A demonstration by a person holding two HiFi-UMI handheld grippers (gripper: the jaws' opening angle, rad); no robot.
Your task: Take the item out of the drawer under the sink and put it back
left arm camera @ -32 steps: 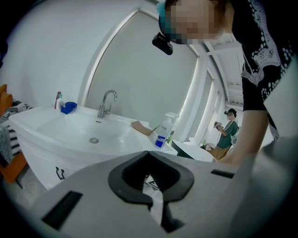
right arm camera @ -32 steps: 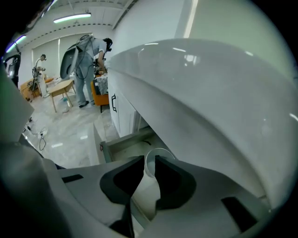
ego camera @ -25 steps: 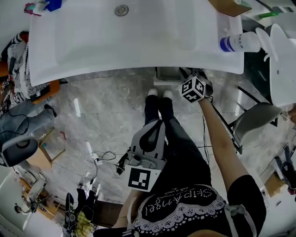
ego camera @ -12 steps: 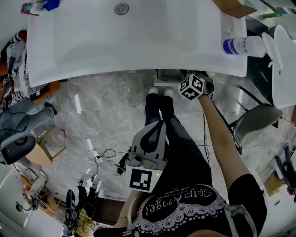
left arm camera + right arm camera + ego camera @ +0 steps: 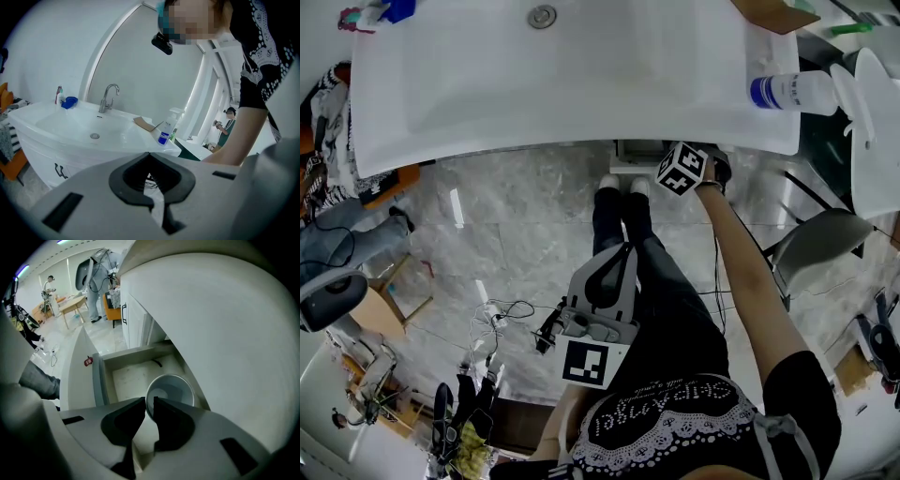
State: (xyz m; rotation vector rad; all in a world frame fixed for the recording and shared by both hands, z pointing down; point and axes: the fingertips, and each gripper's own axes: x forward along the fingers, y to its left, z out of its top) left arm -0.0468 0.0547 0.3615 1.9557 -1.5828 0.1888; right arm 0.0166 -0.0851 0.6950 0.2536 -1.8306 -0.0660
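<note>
From the head view, a white sink (image 5: 562,84) sits far over a grey floor (image 5: 516,225). It hides the tip of the right claw (image 5: 682,169).

In the left gripper view, the left claw (image 5: 149,155) is closed and holds nothing.

In the right gripper view, the right claw pinches the rim of the bowl (image 5: 171,392) inside the open drawer (image 5: 123,376).

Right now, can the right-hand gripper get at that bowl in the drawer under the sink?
Likely yes. The drawer stands open, nothing covers the bowl, and the right gripper looks closed on the bowl's rim.
</note>
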